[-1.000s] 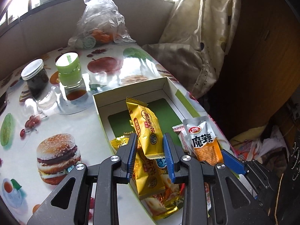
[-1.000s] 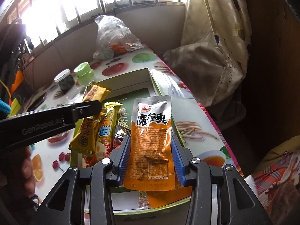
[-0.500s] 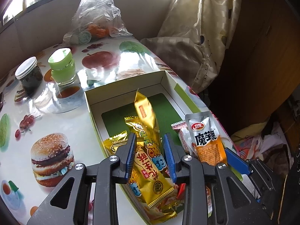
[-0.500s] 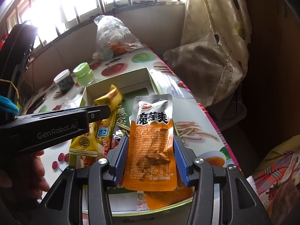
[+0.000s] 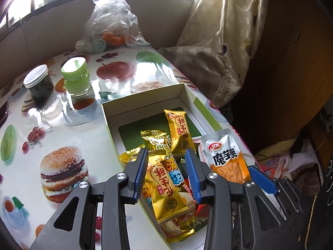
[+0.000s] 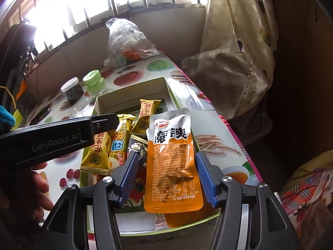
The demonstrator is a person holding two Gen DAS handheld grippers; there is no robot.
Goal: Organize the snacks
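Left wrist view. Step in hand, by the look of it: letting go of snacks over the open cardboard box [image 5: 143, 98] on the printed bench [image 5: 62, 129]. Left tool [image 5: 166, 154] tilted down above the box's near end, jaws partly apart and just been opening, blue pads clear of everything. Between and below them, a gold snack bar [image 5: 170, 185] lying loose on the heap of other wrappers, touched by neither pad. Further in, a second gold bar [image 5: 179, 129] flat on the green floor of the box. To the right, the orange konjac pouch [image 5: 225, 160] standing above the box's right side, one blue finger of the other tool just beside it.

Right wrist view. Right tool [image 6: 166, 156] spread wide, jaws likewise just been opening. Orange konjac pouch between them, a clear gap at the left pad, the right pad very near its edge; no visible squeeze, so probably released and resting on another orange pouch underneath, inside the box's near right corner. Left tool reaching in from the left over the gold bars, nothing in it.

Next move, as a judgement: lifting both tools straight up and back, without snagging a wrapper, then reaching for whatever remains outside the box; none in sight here.
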